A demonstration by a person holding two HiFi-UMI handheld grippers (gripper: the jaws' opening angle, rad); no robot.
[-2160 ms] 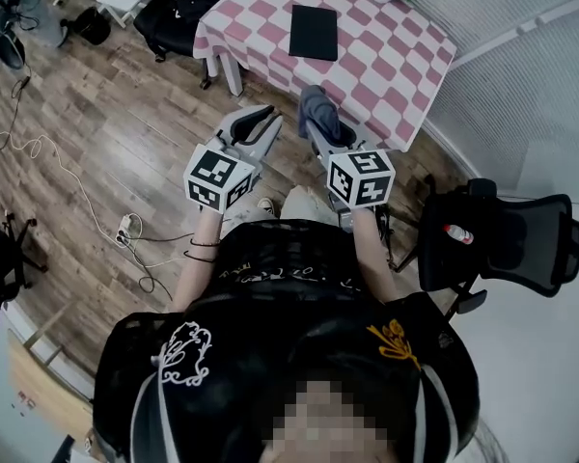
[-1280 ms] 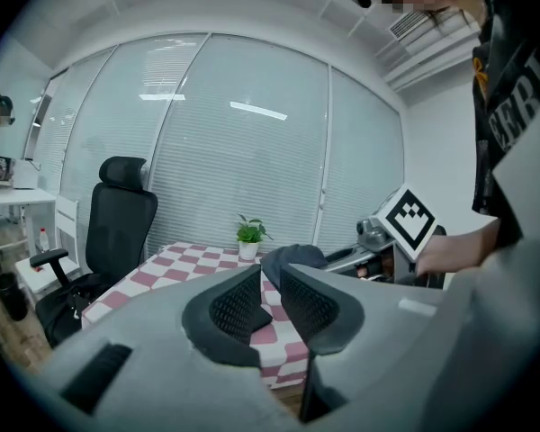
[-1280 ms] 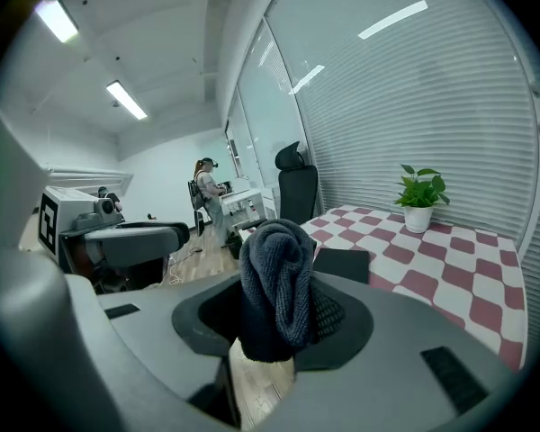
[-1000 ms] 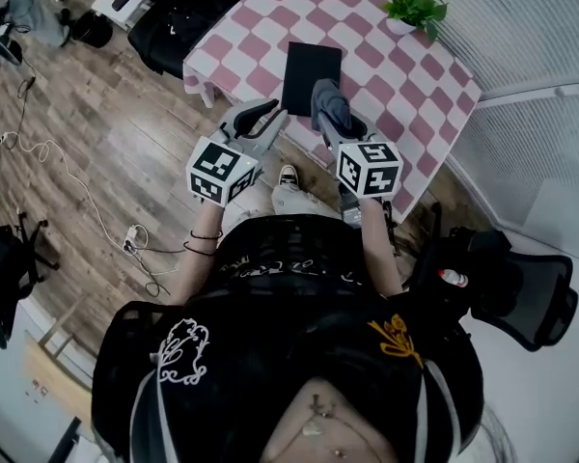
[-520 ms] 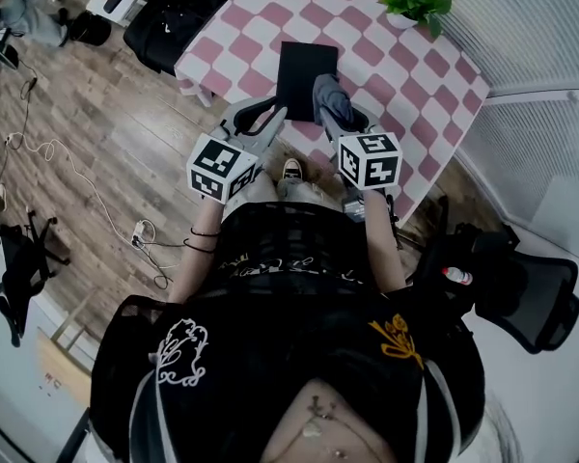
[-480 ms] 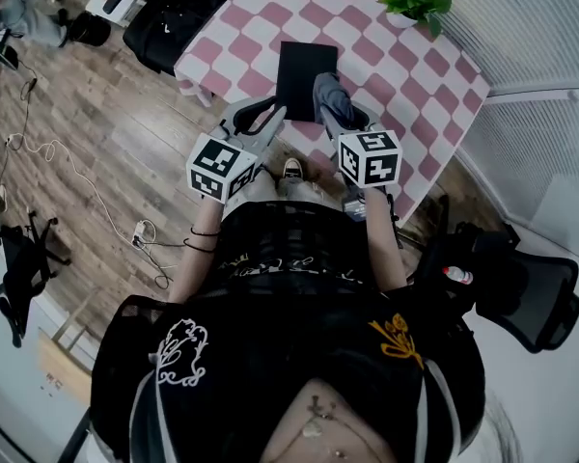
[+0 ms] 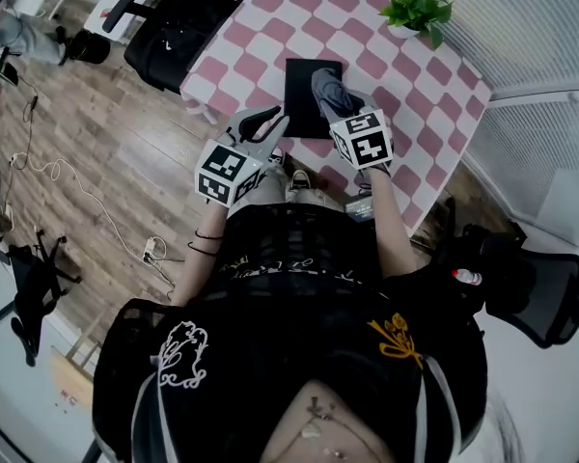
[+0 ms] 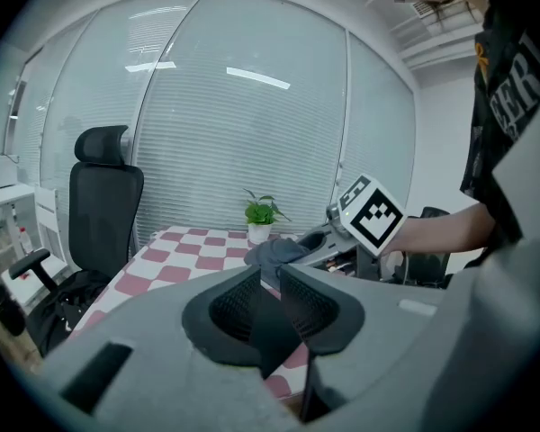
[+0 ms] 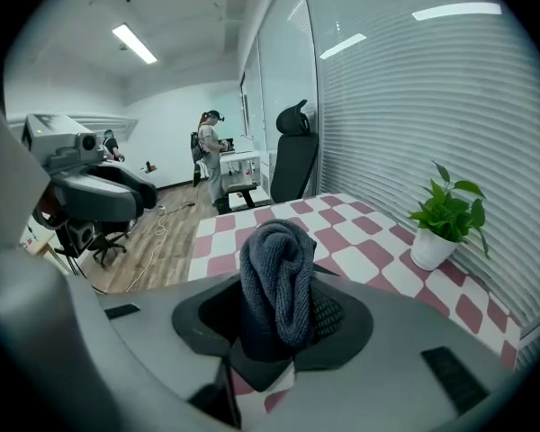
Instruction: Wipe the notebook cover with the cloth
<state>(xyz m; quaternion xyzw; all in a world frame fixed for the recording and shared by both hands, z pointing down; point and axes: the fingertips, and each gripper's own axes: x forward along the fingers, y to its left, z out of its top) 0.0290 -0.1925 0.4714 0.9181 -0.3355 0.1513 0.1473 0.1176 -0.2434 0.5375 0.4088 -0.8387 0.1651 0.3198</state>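
A black notebook (image 7: 304, 90) lies flat near the front edge of the pink-and-white checked table (image 7: 405, 75). My right gripper (image 7: 330, 102) is shut on a bunched grey cloth (image 7: 326, 85), which hangs over the notebook's right part; whether it touches the cover I cannot tell. In the right gripper view the cloth (image 9: 277, 282) sticks up between the jaws of that gripper (image 9: 279, 309). My left gripper (image 7: 268, 120) hovers at the table's front edge, left of the notebook, shut with nothing in it. The left gripper view shows its jaws (image 8: 268, 277) closed, with the cloth (image 8: 274, 250) beyond.
A potted plant (image 7: 417, 8) stands at the table's far right corner. A black office chair (image 7: 179, 32) is left of the table, another (image 7: 531, 278) at the right. Cables (image 7: 58, 177) trail over the wooden floor. A person (image 9: 207, 147) stands far back in the room.
Both grippers have moved forward to the table. The right one has carried the cloth from short of the table edge to over the notebook's right part. The left one stays shut.
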